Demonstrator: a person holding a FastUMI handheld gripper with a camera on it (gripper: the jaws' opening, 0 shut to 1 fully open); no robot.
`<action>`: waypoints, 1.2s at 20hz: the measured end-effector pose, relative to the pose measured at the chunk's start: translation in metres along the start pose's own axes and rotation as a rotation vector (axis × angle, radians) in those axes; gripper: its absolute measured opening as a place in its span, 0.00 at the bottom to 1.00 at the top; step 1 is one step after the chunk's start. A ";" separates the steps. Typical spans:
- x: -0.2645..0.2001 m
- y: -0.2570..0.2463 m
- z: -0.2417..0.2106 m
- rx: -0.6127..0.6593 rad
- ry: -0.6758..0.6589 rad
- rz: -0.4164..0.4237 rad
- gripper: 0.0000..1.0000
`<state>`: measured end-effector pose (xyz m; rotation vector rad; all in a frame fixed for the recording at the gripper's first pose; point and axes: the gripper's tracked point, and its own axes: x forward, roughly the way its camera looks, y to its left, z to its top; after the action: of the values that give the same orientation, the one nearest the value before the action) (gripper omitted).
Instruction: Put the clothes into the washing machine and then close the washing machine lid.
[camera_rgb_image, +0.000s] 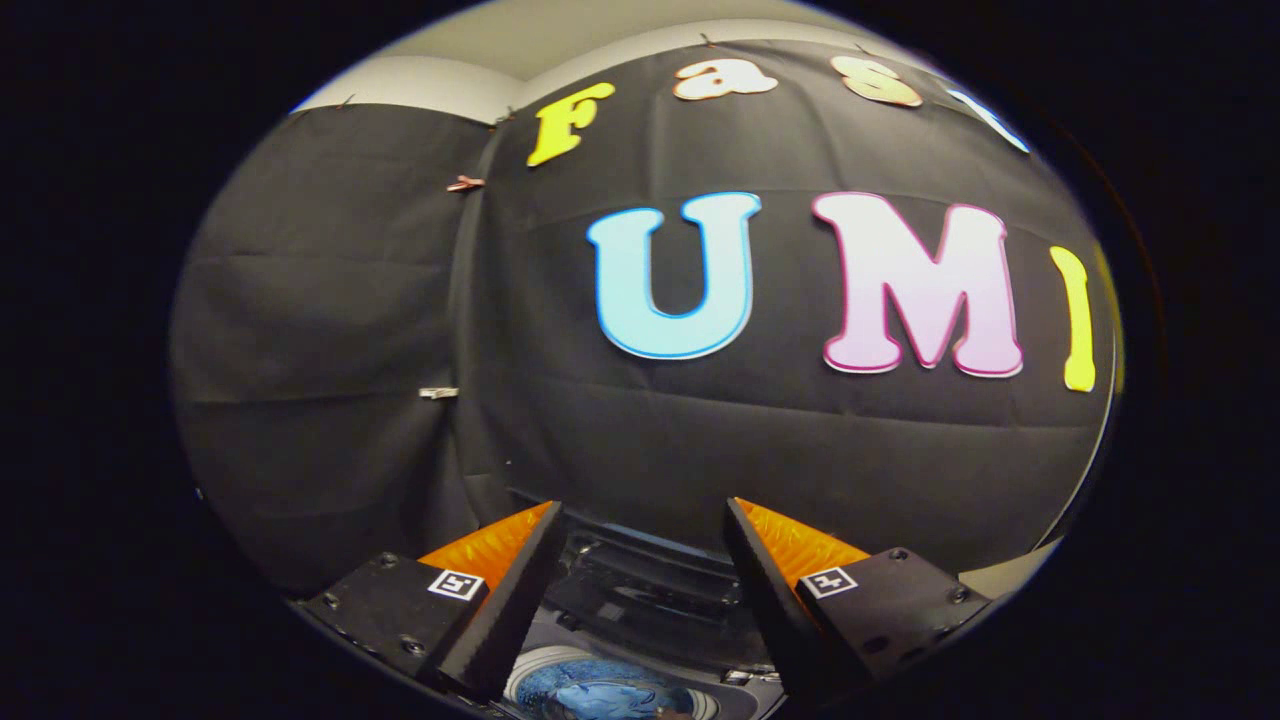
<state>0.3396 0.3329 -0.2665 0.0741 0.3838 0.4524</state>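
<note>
Tongs (640, 520) spread empty, washing machine (640, 610) below, clothes (600, 697) inside

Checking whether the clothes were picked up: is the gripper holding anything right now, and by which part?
Nothing is held. The gripper is open with an empty gap between its fingers; the washing machine shows below and beyond them.

One claw (640, 585), its two fingers (500, 620) spread wide with nothing between them, hangs above one washer (640, 600); one round drum (600, 690) below holds blue clothes, number unclear.
</note>
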 end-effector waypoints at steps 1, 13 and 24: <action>0.003 -0.009 0.002 0.012 -0.004 -0.033 0.99; 0.030 -0.097 -0.035 0.113 0.121 -0.331 0.99; 0.032 -0.102 -0.056 0.142 0.196 -0.356 0.99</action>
<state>0.3872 0.2551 -0.3449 0.0974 0.6090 0.0794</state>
